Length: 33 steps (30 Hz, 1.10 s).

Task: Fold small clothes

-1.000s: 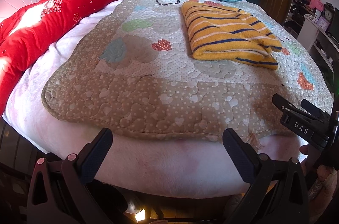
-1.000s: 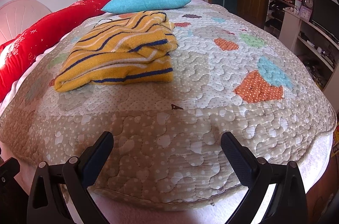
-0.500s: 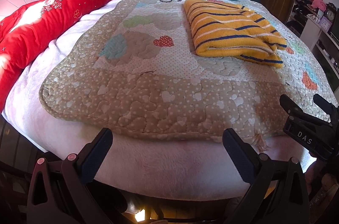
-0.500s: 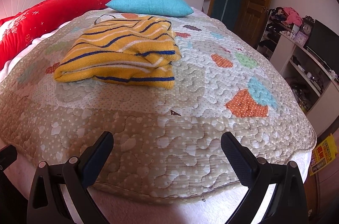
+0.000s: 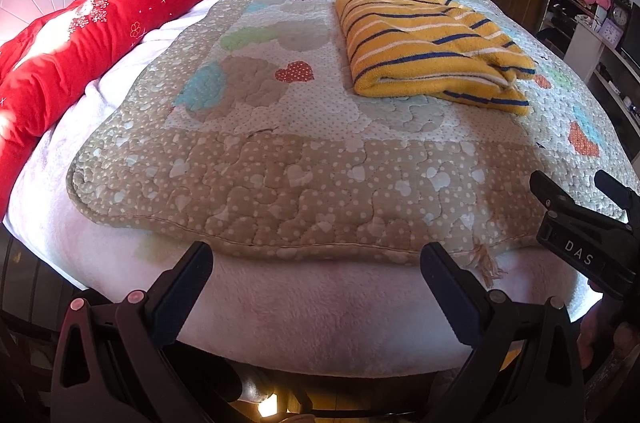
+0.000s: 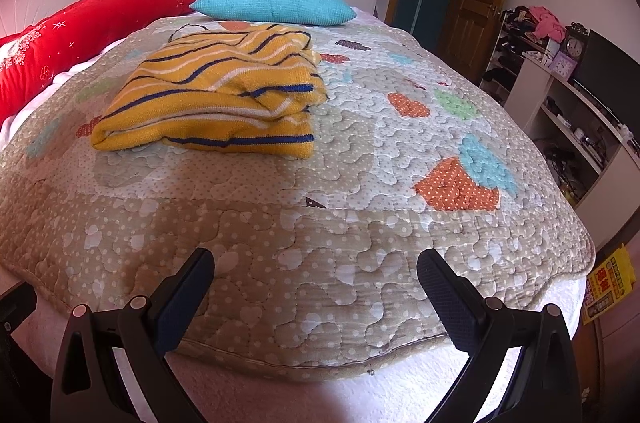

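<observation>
On the quilt [image 6: 360, 243] the folded sweater [image 6: 216, 103] looms nearer; both tools [image 5: 316, 275] [image 6: 316, 279] gape empty.

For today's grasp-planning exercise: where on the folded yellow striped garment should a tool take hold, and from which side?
Grip the yellow striped garment at its near right corner, coming from the bed's foot: there the stacked layers end in open edges, probably pinchable, while the left side is a rounded fold.
</observation>
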### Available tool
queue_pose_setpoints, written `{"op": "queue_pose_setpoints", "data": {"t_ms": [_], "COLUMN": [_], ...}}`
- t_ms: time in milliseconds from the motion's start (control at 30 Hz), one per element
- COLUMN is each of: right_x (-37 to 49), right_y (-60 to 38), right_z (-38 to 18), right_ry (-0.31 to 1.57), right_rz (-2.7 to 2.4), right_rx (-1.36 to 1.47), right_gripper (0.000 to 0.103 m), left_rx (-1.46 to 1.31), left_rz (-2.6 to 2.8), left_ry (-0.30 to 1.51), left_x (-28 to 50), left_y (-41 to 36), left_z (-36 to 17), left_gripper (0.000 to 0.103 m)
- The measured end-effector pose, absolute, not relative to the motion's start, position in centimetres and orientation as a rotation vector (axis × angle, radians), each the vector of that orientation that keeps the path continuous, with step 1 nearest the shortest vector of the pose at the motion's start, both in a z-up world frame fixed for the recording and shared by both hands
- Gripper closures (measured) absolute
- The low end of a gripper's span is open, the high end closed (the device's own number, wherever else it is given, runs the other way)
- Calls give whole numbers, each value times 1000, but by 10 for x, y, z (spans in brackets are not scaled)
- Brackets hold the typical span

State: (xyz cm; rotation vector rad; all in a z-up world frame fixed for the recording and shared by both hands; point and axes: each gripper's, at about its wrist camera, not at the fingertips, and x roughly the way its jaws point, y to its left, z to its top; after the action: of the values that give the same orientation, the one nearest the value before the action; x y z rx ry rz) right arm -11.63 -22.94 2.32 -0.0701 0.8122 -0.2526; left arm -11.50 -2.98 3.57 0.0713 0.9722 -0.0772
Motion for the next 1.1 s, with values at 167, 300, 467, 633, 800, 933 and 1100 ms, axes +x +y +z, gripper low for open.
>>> {"op": "queue_pose_setpoints", "data": {"t_ms": [167,300,467,633,800,933,1100], "right_x": [-115,-114,-115,-114,-114,-113,-112], "right_y": [-228,-228,-228,-228,-228,-228,-229], "right_z": [19,17,17,16,15,14,13], "right_ry": [827,837,840,842,846,850,855], "right_rz": [-262,-259,-260,-262,-263,-261,-259], "right_rx": [-86,-84,-83,-85,-86,-88,-83], "right_gripper": [1,1,1,1,1,1,1], "left_rx": [68,67,74,75,73,72,76], "left_rz": [-72,-70,-73,-75,-74,-75,-78], "left_ry": [983,986,988,990,994,998,997], "left_x": [-114,-113,-113,-113,-112,-111,-110], "left_y": [-30,-30,-31,-32,-32,-32,-33], "left_z": [33,32,31,30,29,29,29], "left_gripper": [0,0,0,0,0,0,0]}}
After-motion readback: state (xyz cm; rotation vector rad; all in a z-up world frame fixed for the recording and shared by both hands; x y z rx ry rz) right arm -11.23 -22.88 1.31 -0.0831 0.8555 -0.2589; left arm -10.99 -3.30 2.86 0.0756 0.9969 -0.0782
